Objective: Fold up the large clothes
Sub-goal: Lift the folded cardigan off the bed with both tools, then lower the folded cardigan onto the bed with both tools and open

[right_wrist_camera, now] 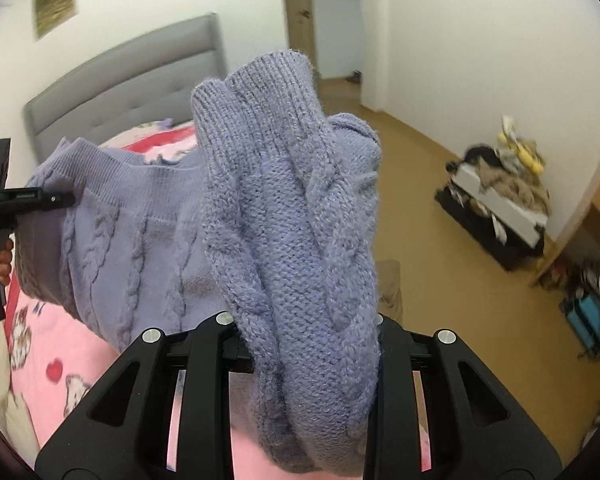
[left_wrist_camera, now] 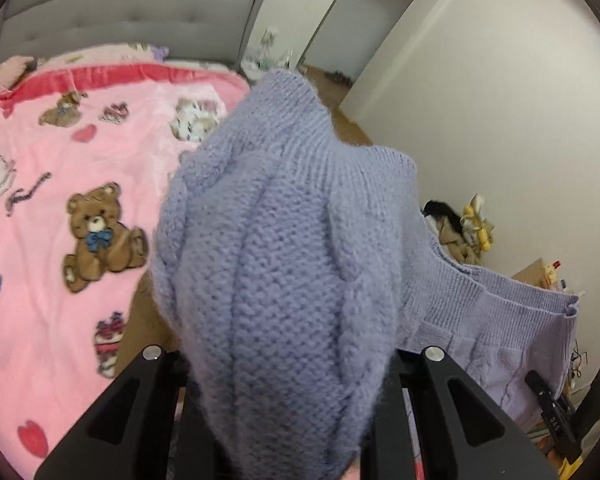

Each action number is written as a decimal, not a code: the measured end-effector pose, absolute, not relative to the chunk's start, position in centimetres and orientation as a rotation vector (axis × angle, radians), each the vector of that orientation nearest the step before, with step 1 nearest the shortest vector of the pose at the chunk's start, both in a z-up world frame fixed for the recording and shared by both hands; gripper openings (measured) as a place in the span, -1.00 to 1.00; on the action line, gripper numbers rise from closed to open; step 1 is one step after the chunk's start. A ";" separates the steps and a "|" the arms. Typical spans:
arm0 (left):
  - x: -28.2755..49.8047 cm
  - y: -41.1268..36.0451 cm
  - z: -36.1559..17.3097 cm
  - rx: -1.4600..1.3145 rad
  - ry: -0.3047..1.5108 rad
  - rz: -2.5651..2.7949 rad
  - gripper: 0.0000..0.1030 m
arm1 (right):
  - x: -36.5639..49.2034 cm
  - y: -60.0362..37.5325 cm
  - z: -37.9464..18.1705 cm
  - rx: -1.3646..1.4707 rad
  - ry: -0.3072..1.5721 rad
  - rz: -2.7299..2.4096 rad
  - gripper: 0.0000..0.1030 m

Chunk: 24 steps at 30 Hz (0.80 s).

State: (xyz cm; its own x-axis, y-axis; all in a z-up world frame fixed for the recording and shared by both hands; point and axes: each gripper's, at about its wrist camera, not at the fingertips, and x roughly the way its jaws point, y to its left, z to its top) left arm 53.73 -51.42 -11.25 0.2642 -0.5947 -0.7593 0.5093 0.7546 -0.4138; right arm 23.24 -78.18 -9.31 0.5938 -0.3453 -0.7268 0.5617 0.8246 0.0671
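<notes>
In the left wrist view, a pink fleece blanket with brown teddy bears (left_wrist_camera: 60, 208) fills the left side of the frame, with a grey padded headboard (left_wrist_camera: 132, 12) at the top left. In the middle, a purple cable-knit sweater (left_wrist_camera: 284, 264) bulges up out of the black left gripper (left_wrist_camera: 288, 420), which pinches a thick fold of it. More sweater stretches to the lower right, where the black right gripper (left_wrist_camera: 548, 404) holds its edge.

In the right wrist view, the left gripper (right_wrist_camera: 56, 199) bites the sweater (right_wrist_camera: 292, 216) at the middle left, with a hand (right_wrist_camera: 2, 258) below it. The right gripper (right_wrist_camera: 308, 392) at the bottom middle pinches a bunched fold. A messy black box (right_wrist_camera: 496, 216) sits on the brown floor (right_wrist_camera: 440, 280) at the right
</notes>
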 end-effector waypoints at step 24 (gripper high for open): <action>64.7 -55.3 -22.2 0.357 1.230 -0.839 0.75 | 26.4 -91.4 -24.7 0.687 0.976 -0.578 0.33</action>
